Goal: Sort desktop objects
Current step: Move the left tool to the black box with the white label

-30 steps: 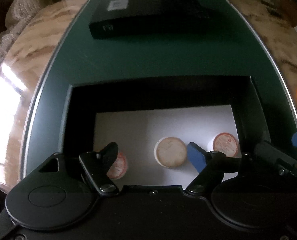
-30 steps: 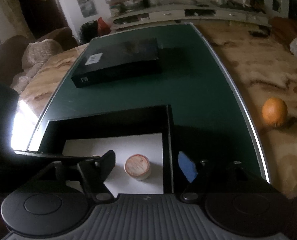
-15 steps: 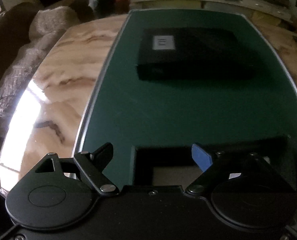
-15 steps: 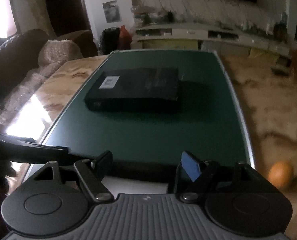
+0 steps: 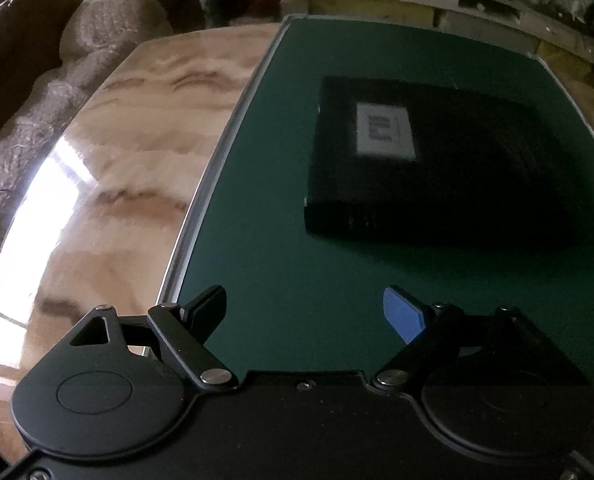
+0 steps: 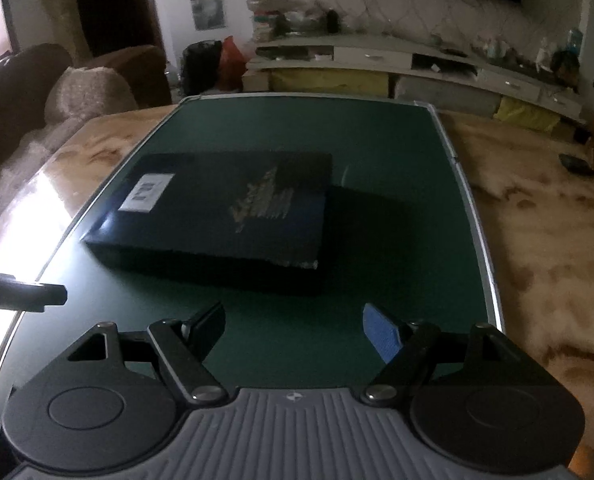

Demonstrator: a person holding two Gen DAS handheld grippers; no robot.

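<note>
Item: flat black rectangular box with a white label (image 6: pixel 217 216), lying on the dark green mat (image 6: pixel 377 300), toward its far half, clear of both tongs.
Left tongs (image 5: pixel 305 312): jaws apart, nothing between them, over the near left part of the mat by its silver edge strip (image 5: pixel 217 168).
Right tongs (image 6: pixel 293 328): jaws apart and empty, just near of the box's front edge.
Risk, width: the box looks broad against either jaw gap; a pinch across the lid would likely slip, a corner or edge hold seems safer.
Risk, tilt: lifted by one end only, the box may swing down and drop.
Risk, collision: both tongs converging on one box could knock together.
Risk, sliding: a push could skate the box over the smooth mat.
Surroundings: glossy marbled brown surface (image 5: pixel 109 184) left and right of the mat; brown sofa (image 6: pixel 29 92) far left; low white cabinet (image 6: pixel 397 64) beyond.
Obstruction: none on the mat between tongs and box.
</note>
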